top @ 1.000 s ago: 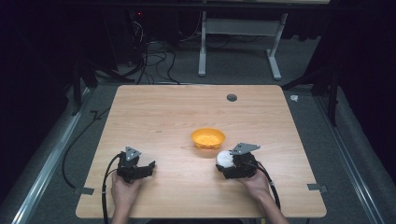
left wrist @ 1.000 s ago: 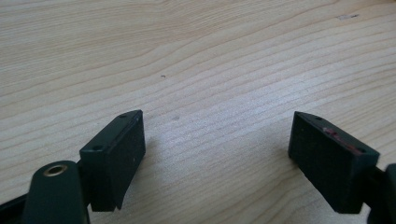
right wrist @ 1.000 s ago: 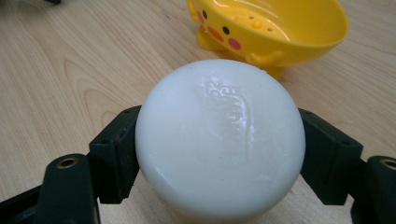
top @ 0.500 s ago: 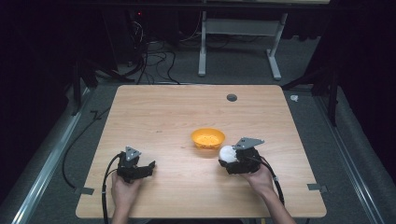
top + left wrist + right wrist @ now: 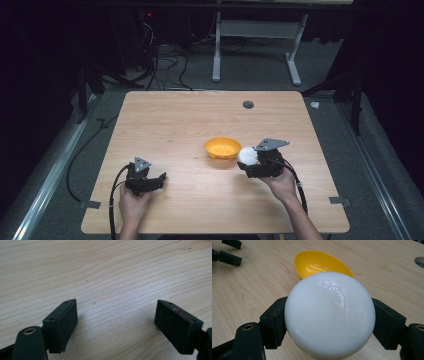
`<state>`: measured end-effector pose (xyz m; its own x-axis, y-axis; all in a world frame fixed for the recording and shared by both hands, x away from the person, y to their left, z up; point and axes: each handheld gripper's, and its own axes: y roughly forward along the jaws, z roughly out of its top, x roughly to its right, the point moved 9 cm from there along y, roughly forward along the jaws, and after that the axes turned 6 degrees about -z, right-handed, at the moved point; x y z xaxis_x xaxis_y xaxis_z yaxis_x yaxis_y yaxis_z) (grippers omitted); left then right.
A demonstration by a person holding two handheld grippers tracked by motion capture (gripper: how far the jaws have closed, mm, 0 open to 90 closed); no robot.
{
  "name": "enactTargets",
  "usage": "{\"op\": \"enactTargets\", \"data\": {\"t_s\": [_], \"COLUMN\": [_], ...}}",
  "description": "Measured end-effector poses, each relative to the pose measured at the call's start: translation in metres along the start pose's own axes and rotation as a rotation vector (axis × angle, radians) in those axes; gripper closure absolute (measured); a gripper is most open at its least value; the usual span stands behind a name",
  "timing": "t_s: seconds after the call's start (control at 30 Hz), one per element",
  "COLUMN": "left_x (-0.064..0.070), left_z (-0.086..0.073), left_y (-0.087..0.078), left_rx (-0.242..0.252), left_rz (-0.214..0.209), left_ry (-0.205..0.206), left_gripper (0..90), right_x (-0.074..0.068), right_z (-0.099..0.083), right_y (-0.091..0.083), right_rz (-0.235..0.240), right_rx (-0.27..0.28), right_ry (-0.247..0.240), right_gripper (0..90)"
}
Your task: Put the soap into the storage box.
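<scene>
A white ball (image 5: 329, 315) sits clamped between the jaws of my right gripper (image 5: 248, 161), which is shut on it just right of a yellow bowl (image 5: 222, 147). In the right gripper view the bowl (image 5: 319, 263) lies just beyond the ball, empty. The white ball (image 5: 247, 155) is lifted a little above the wooden table (image 5: 190, 120). My left gripper (image 5: 159, 179) rests near the table's front left, open, with bare wood between its jaws (image 5: 117, 325).
A dark round grommet hole (image 5: 248, 104) marks the table's far right part. Cables trail off the table's left edge from the left gripper. Beyond the table stand a desk frame (image 5: 255, 45) and loose wires on the floor.
My right gripper has carried the white ball up and to the left, closer to the yellow bowl. The left gripper has stayed put.
</scene>
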<state>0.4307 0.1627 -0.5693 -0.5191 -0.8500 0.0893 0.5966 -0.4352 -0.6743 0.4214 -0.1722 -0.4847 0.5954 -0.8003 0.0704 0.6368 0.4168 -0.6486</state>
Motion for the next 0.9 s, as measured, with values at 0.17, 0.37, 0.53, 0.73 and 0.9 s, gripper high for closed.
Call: {"op": "enactTargets", "data": {"t_s": [0.17,0.37,0.53,0.73,0.9], "left_x": [0.0,0.0,0.0,0.0,0.0], "left_z": [0.0,0.0,0.0,0.0,0.0], "left_y": [0.0,0.0,0.0,0.0,0.0], "left_rx": [0.0,0.0,0.001,0.0,0.001], "left_rz": [0.0,-0.001,-0.001,-0.001,-0.001], "left_ry": [0.0,0.0,-0.001,-0.001,-0.001], "left_gripper": [19.3,19.4,19.4,19.4,19.4], "right_x": [0.002,0.004,0.005,0.003,0.002], "right_z": [0.01,0.029,0.04,0.046,0.053], "right_y": [-0.002,0.0,0.001,0.008,0.011], "right_rz": [0.001,0.014,-0.009,-0.016,0.005], "right_rx": [-0.001,0.011,0.019,0.009,0.017], "right_ry": [-0.022,-0.028,-0.05,-0.079,-0.064], "right_gripper": [24.8,24.8,24.8,24.8,24.8]}}
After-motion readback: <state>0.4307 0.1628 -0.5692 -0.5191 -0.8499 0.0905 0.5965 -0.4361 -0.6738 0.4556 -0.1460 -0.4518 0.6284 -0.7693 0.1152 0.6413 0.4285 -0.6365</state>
